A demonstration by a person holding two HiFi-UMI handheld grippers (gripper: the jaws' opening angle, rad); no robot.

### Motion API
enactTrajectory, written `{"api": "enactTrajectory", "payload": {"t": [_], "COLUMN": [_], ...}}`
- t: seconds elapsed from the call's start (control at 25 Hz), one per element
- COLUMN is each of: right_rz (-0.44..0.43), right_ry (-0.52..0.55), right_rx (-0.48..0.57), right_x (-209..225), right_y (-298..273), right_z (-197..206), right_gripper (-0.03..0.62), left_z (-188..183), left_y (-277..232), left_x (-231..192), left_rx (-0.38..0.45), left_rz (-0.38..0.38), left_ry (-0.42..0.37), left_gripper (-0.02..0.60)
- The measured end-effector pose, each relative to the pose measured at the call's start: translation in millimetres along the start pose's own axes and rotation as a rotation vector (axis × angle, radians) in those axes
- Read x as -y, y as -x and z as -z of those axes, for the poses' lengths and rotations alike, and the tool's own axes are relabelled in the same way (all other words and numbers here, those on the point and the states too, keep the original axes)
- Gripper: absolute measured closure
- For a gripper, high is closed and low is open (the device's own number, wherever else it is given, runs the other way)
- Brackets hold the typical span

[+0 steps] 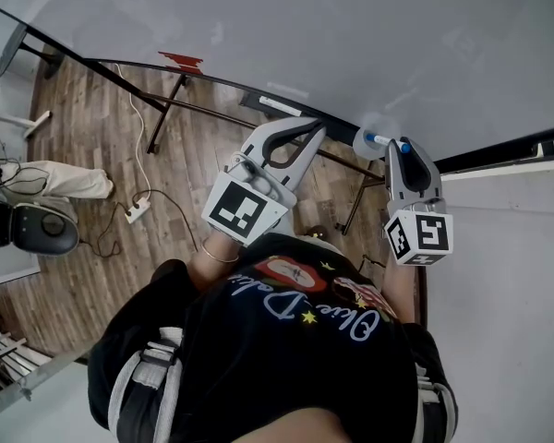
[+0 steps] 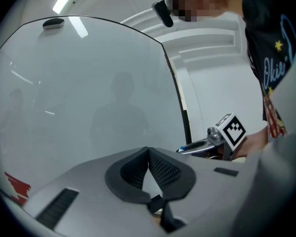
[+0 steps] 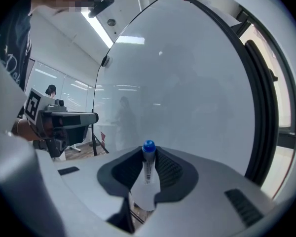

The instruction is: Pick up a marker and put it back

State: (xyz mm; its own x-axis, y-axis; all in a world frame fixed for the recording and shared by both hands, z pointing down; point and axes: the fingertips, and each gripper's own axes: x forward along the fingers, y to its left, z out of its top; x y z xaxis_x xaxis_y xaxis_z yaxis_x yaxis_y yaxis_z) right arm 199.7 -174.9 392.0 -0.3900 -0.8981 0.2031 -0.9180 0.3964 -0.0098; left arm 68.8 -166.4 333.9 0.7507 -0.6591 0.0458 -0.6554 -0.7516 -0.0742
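Jaws of the right gripper [image 3: 148, 158] are clamping a blue-capped marker [image 3: 147, 164] between their ribbed pads, the cap pointing out past the tips toward the whiteboard [image 3: 187, 83]. In the head view the marker is sticking out of that gripper's nose, close to the board's lower edge. Whether it is touching the surface is not showing. The left gripper [image 2: 149, 154] is hovering beside the right one, also facing the board, its jaws sitting narrow with the tips meeting and nothing between them. The person is standing close to the whiteboard, with wooden floor [image 1: 92, 146] and a white power strip [image 1: 137, 212] showing beneath the board's dark frame.
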Motion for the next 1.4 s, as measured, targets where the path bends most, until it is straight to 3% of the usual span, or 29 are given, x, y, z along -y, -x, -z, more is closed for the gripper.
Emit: {"api": "enactTrajectory", "payload": {"t": [0.48, 1.4], "right_rz": [-0.021, -0.018], "right_ry": [0.041, 0.078], "right_rx": [0.032, 0.193], "right_x": [-0.6, 1.1], "right_y": [8.6, 64.8], "right_z": [-32.5, -98.9], "right_gripper": [0.519, 0.519], "left_z": [-4.9, -17.8], "left_y": [-4.3, -6.7], "left_x": [1.5, 24.7], "left_rx": [0.017, 0.052], "left_rz": [-0.002, 0.046], "left_ry": [-0.006, -0.009], "left_gripper": [0.578, 0.578]}}
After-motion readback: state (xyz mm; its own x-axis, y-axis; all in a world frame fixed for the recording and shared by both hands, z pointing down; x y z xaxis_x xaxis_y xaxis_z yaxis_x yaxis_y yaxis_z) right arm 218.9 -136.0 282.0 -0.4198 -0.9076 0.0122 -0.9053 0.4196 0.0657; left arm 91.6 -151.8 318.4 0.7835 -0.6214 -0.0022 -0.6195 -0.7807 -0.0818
